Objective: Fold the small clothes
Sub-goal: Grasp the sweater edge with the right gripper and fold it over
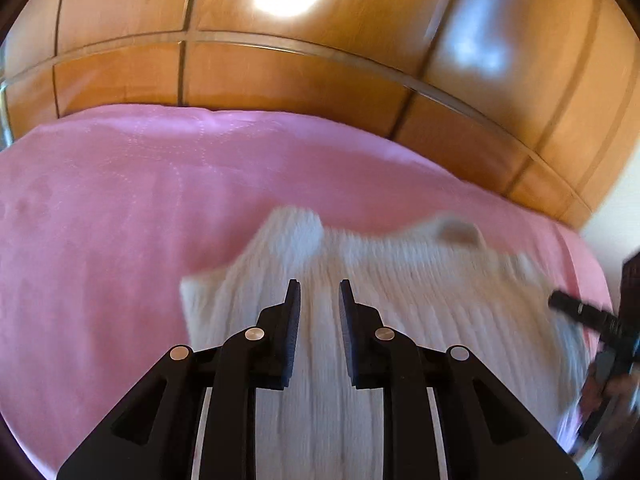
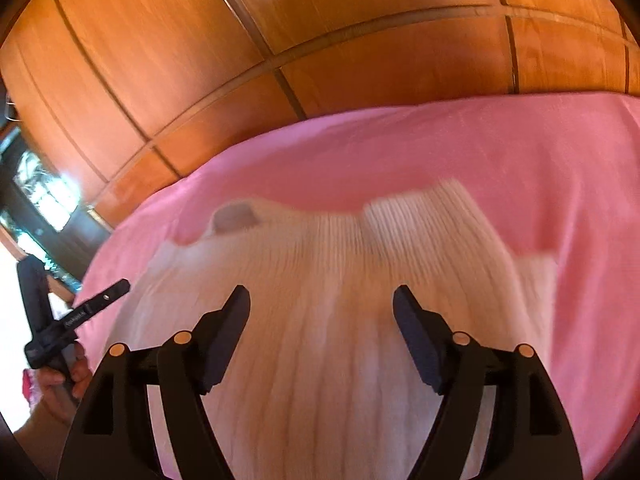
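So we've got a white ribbed sweater (image 1: 360, 312) lying spread on the pink bedspread (image 1: 120, 208), neck end pointing away from us toward the wooden wardrobe (image 1: 280, 76), and it looks like no fold is in yet. Our left gripper (image 1: 319, 292) hangs over the sweater's body with its jaws a little apart and nothing between them; the right gripper (image 2: 322, 300) is over the other half with its jaws spread wide, also empty. Both views are smeared, so we can't tell whether the sleeves are tucked in or just bunched near the shoulders. Our guess for the step in hand is picking grab points for the first fold. To do it well, we'd go for the hem corners nearest us, pinch only the knit and not the bedspread under it, take both sides at matching spots, and lift evenly so the ribs stay straight. Knit like this probably stretches and sags, so slow and low seems safer.
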{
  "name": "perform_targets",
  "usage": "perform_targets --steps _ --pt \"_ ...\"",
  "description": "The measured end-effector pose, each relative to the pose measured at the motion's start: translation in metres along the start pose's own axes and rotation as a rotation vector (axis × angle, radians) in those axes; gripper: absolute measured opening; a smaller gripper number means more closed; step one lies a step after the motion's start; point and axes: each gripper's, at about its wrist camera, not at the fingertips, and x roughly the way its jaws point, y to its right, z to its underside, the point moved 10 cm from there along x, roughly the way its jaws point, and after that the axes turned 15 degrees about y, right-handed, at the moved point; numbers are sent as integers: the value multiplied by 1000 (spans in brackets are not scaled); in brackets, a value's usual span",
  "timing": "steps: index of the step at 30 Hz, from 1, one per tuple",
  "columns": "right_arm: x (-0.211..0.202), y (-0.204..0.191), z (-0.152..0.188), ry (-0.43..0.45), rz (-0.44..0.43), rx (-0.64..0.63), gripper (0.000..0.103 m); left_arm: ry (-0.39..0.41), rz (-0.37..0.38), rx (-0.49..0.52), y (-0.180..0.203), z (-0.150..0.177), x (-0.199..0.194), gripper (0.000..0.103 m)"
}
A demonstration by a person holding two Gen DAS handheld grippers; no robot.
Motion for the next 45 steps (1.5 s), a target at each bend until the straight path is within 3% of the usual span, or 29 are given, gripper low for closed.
perform_targets --steps 3,5,7,9,11,12,15,19,23,30,35,40,45 --pt "-23 24 16 -5 44 -1 72 -72 -63 60 -15 38 -3 18" --pt "-24 51 29 -8 115 21 55 -68 -66 48 -29 54 -1 18" --pt "-28 65 29 30 88 97 37 -65 -80 46 -30 53 -2 18" --pt "-31 72 26 48 76 167 34 -79 -115 30 -27 46 -6 18" --pt "-35 71 24 62 77 188 37 -64 -132 41 -17 40 -19 18" --pt "-38 69 24 64 76 190 43 -54 -130 50 -12 39 -26 19" --pt "-58 63 24 93 67 197 68 -9 -133 59 0 30 -45 62" --pt "-80 66 21 132 87 206 82 43 -113 73 22 23 -71 63" --pt "-82 88 33 109 113 277 85 43 -82 81 42 31 -80 63" --pt "-78 94 47 77 23 380 85 26 -57 122 70 49 -85 63" --pt "-79 85 54 43 -27 387 73 12 -46 151 84 57 -81 63" --pt "-83 91 59 47 -55 437 51 -5 -36 172 97 64 -75 63" --pt "-83 94 63 38 -87 453 38 -30 -20 181 109 68 -64 63"
